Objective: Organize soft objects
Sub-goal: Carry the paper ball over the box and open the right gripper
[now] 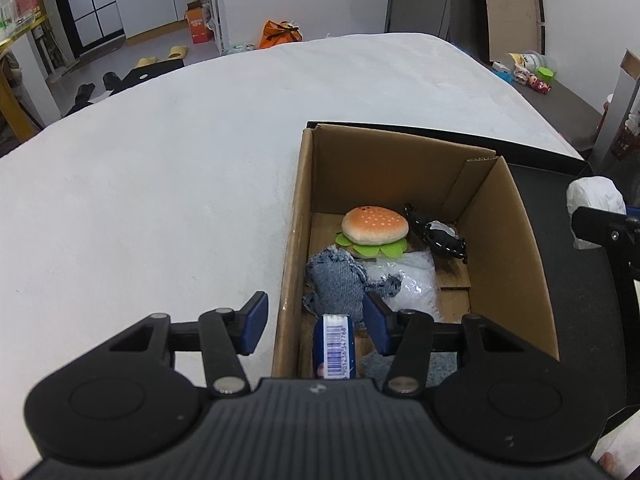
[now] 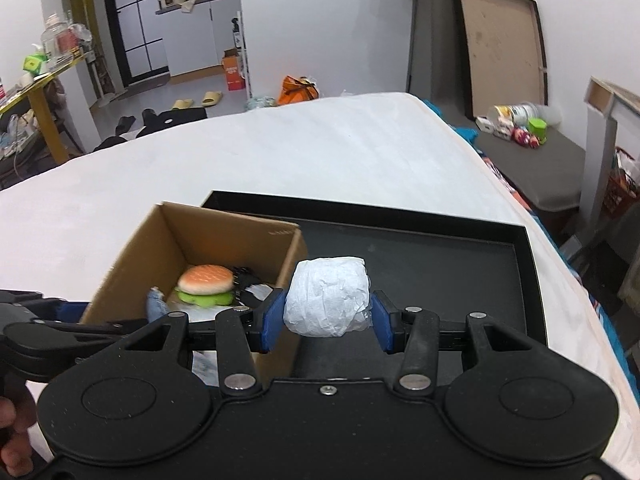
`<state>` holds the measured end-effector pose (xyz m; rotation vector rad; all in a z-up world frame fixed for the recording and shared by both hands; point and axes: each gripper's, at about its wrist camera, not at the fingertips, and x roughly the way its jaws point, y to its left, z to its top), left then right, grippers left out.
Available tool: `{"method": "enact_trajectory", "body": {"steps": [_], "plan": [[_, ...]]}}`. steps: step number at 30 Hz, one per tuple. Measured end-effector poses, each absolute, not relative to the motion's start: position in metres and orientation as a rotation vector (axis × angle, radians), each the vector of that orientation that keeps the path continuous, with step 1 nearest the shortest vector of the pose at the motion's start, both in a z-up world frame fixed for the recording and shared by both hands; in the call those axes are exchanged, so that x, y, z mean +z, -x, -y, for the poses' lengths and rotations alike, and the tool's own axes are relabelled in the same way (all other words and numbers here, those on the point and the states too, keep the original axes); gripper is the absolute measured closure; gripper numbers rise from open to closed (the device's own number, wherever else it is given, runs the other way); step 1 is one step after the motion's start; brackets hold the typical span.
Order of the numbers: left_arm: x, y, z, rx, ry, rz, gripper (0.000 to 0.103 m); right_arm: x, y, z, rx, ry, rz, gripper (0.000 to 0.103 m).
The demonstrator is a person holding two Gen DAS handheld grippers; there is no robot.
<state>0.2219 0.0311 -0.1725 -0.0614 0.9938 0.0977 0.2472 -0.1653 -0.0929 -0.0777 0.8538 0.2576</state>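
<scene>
Your right gripper (image 2: pixel 327 322) clamps the crumpled white paper ball (image 2: pixel 326 296), apparently bound for the brown cardboard box (image 2: pixel 132 248), while your left gripper (image 1: pixel 316 324) straddles its wall, jaws apart.

Even, fairly bright indoor light with soft shadows. The white bed cover (image 1: pixel 180 160) nearly washes out. Fisheye bending curves the room toward dark corners. In the right wrist view, the toy burger (image 2: pixel 205 283) looks slightly smeared.

box (image 1: pixel 516 248) brown | burger toy (image 1: pixel 375 227) orange-green | bundle (image 2: pixel 326 296) white, maybe paper
</scene>
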Motion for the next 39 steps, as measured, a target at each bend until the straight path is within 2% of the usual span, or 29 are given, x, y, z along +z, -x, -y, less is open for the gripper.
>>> {"method": "enact_trajectory", "body": {"steps": [10,16,19,24,35,39], "plan": [[-0.175,-0.222,-0.044,0.077,0.114,-1.001,0.076,-0.086,-0.246,0.136,0.286,0.12,-0.849,0.057],[-0.178,-0.222,-0.05,0.079,0.12,-0.991,0.082,-0.087,-0.244,0.121,0.296,0.14,-0.854,0.057],[-0.178,-0.222,-0.052,0.076,0.136,-0.987,0.083,-0.087,-0.244,0.115,0.302,0.144,-0.854,0.056],[-0.177,-0.223,-0.054,0.073,0.145,-0.984,0.084,-0.088,-0.244,0.107,0.31,0.159,-0.868,0.048],[-0.168,-0.227,-0.044,0.071,0.104,-1.047,0.08,-0.084,-0.234,0.137,0.249,0.069,-0.888,0.048],[-0.157,-0.223,-0.043,0.061,0.117,-1.06,0.069,-0.079,-0.227,0.152,0.235,0.016,-0.896,0.048]]}}
